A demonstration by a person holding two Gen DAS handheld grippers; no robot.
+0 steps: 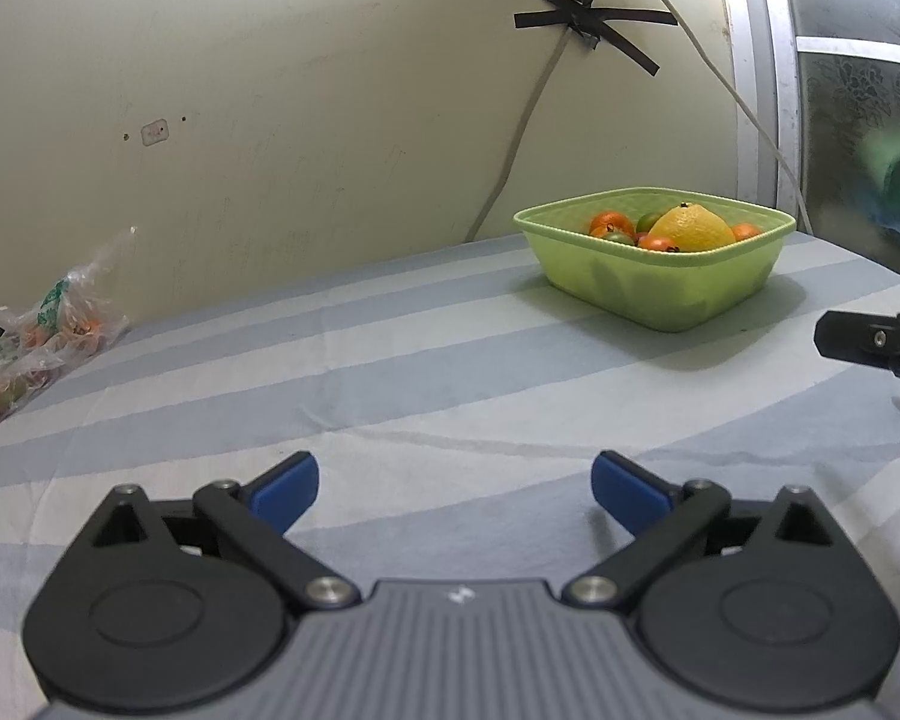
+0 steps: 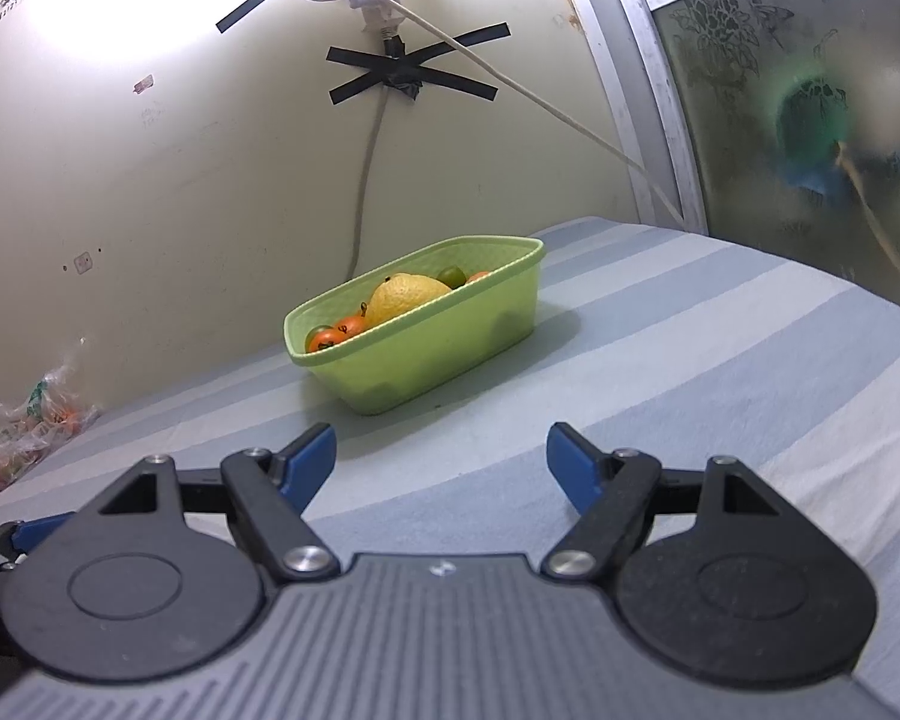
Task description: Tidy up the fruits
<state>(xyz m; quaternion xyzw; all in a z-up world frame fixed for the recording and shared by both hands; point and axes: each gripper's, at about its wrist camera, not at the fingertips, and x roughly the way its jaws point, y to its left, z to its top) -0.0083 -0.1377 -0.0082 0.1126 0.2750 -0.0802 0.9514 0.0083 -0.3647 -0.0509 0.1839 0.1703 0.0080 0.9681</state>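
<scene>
the pale green rectangular plastic basket (image 1: 654,288), standing on the blue-and-white striped cloth (image 1: 390,360) and holding small round orange fruits (image 1: 611,221) beside a large yellow citrus (image 1: 693,229), probably firm, smooth, best pinched across the middle; left gripper (image 1: 455,492) and right gripper (image 2: 441,459) both gape empty.

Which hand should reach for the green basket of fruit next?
Probably the right tool: the green basket sits close and nearly straight ahead of its open fingers. From the left tool, the basket lies farther off to the right.
</scene>
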